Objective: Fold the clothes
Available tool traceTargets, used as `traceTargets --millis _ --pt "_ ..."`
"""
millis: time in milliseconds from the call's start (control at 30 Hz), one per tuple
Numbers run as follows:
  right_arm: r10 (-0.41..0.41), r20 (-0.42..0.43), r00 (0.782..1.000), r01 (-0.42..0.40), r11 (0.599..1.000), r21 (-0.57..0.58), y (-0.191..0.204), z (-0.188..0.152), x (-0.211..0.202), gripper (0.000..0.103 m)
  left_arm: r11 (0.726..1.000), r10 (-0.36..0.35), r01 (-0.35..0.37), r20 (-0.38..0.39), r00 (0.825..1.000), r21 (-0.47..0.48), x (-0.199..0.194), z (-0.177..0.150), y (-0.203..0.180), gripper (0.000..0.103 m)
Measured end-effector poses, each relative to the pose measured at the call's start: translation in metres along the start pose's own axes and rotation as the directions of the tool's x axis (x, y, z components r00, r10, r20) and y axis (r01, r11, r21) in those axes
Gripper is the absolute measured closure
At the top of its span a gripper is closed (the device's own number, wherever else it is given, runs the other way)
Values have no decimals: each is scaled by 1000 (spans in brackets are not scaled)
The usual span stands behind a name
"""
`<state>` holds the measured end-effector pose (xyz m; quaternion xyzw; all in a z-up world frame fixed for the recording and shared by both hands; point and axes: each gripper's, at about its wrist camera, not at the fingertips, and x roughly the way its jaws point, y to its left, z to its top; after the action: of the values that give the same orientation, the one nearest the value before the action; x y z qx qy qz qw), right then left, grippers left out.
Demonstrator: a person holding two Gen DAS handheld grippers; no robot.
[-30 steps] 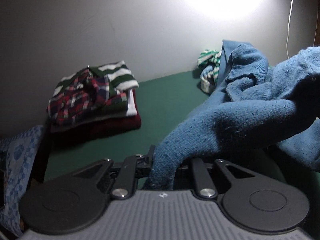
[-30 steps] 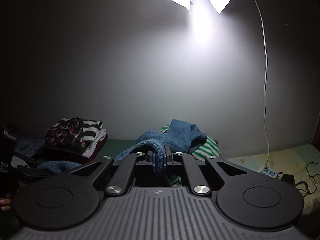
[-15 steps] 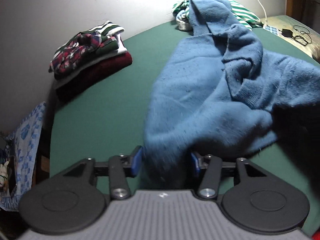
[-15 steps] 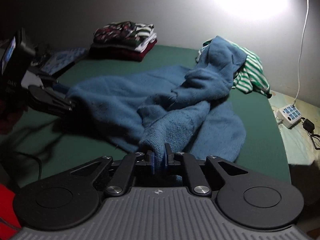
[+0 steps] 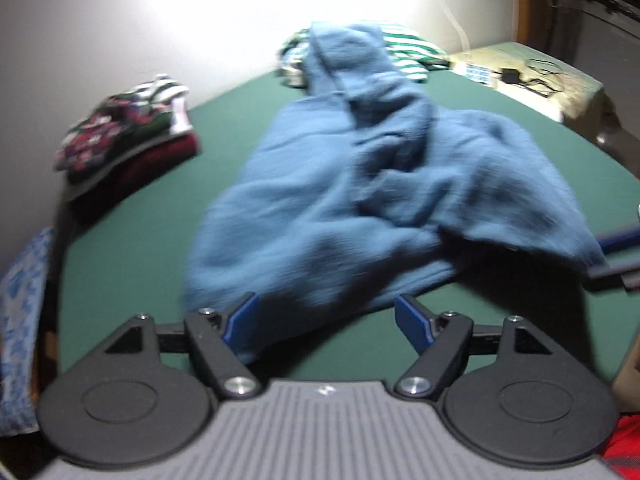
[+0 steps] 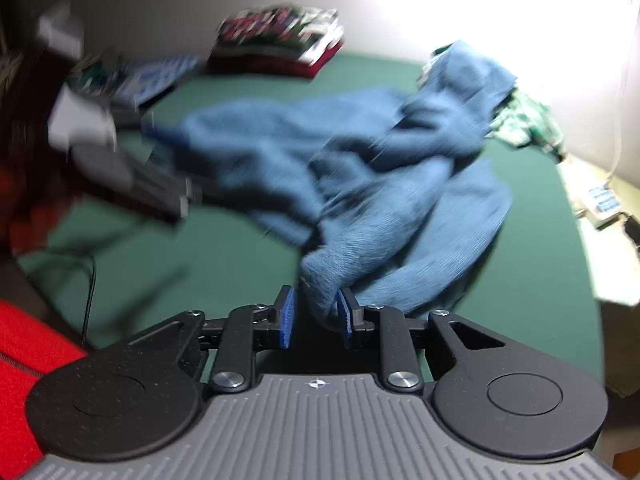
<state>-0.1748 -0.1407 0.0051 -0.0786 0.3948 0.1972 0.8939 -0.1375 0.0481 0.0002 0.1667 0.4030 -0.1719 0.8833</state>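
Observation:
A crumpled blue knit sweater (image 5: 360,200) lies spread on the green table (image 5: 132,264). My left gripper (image 5: 326,318) is open wide at the sweater's near hem, and the cloth touches its left pad (image 5: 240,316). In the right wrist view the sweater (image 6: 360,168) has a corner hanging between the parted pads of my right gripper (image 6: 316,316), which is open. The left gripper (image 6: 132,172) shows there as a blurred grey shape at the sweater's left edge. Both views are motion-blurred.
A folded stack of plaid, striped and maroon clothes (image 5: 128,140) sits at the far left by the wall. A green-and-white striped garment (image 5: 404,46) lies behind the sweater. A power strip with cables (image 5: 476,72) rests on a side surface to the right. Blue patterned cloth (image 5: 20,320) hangs past the table's left edge.
The sweater came down from the air onto the table. Both grippers, shut on it before, have opened; the left one let go first and now stands wide.

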Motion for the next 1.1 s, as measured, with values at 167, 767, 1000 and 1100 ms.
traceTargets --millis 167,767,1000,1100 --pt "-96 94 991 91 994 65 -37 24 -7 62 993 -112 111 -25 993 -32 14 18 -33 16" --pt "-60 208 976 56 998 25 -139 108 80 36 870 -179 162 8 984 -465 25 68 -40 4" --pt "25 178 984 -24 1000 -12 -142 134 124 36 807 -202 141 -44 978 -573 42 70 -44 2" --pt "52 180 982 -41 997 -69 -130 140 142 36 764 -250 173 -37 968 -622 51 69 -47 2"
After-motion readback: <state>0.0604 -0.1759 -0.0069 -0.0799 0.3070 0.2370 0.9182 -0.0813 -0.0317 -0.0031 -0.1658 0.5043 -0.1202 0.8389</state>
